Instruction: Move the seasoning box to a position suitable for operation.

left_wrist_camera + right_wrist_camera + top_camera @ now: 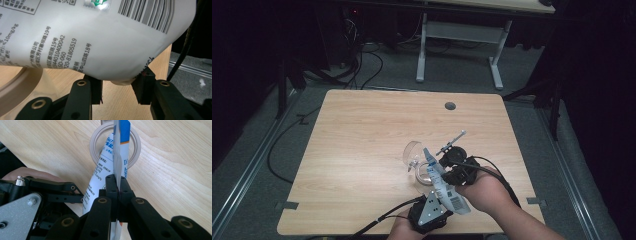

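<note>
A white and blue printed pouch is held tilted over a clear cup on the wooden table. My left gripper, at the table's near edge, has its pads pressed on the bulging lower end of the pouch; its jaws stand about half apart. My right gripper is shut flat on the pouch's thin side seam. In the right gripper view the top of the pouch points into the cup's round rim. The same rim curves at the lower left in the left gripper view.
A dark cable hole sits near the table's far edge. Beyond the table stand the white legs of another desk, with cables on the grey floor. The near table edge lies just under both hands.
</note>
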`<state>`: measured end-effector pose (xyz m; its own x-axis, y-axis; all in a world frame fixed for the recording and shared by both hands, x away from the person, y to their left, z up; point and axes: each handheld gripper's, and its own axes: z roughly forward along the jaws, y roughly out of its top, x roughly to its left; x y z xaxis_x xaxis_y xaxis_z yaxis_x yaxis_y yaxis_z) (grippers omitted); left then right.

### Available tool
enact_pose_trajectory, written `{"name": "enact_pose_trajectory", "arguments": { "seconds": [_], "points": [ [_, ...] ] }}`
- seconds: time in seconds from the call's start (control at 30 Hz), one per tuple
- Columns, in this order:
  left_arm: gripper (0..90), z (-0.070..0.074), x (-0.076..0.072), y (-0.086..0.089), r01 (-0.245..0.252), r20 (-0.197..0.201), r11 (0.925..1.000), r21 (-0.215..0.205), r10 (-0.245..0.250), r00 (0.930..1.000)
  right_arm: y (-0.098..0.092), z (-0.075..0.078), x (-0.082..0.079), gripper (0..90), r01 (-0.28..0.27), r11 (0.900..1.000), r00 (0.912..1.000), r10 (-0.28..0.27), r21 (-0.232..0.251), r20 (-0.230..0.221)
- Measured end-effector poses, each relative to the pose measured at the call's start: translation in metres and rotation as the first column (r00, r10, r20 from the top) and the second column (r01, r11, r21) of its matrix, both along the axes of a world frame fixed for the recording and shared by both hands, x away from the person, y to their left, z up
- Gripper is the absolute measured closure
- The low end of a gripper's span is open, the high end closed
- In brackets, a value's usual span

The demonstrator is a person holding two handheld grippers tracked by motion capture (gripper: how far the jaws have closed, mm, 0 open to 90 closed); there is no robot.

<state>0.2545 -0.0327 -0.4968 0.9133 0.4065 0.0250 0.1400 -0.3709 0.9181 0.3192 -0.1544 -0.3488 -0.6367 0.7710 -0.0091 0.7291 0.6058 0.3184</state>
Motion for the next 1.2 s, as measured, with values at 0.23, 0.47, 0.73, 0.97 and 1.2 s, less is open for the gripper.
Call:
{"name": "enact_pose_trajectory", "arguments": {
  "seconds": [0.23, 0.47, 0.73, 0.97, 1.2],
  "points": [
    [64.0, 0.0015, 0.0001, 0.0001, 0.002, 0.006, 1.0000, -0.008, -0.002, 1.0000, 0.0008, 0.0025, 0.0023, 90.0, -0.013, 1.000, 0.9999, 0.013, -0.005, -0.001],
    [63.5, 0.0032, -0.0015, -0.0001, 0.003, 0.021, 0.9998, -0.020, -0.002, 0.9998, 0.0016, 0.0045, 0.0049, 90.0, -0.016, 1.000, 0.9998, 0.015, -0.004, -0.011],
    [63.4, 0.0041, -0.0017, -0.0008, 0.005, 0.023, 0.9997, -0.024, -0.005, 0.9997, 0.0011, 0.0041, 0.0078, 90.0, -0.028, 1.000, 0.9995, 0.027, -0.009, -0.014],
    [63.4, 0.0069, -0.0025, -0.0020, 0.005, 0.027, 0.9995, -0.030, -0.004, 0.9996, 0.0006, 0.0055, 0.0087, 90.0, -0.034, 0.999, 0.9994, 0.034, -0.018, -0.008],
    [63.4, 0.0087, -0.0025, -0.0042, 0.011, 0.023, 0.9995, -0.031, -0.010, 0.9997, 0.0002, 0.0067, 0.0081, 90.0, -0.029, 0.999, 0.9996, 0.029, -0.019, -0.005]
  ]
}}
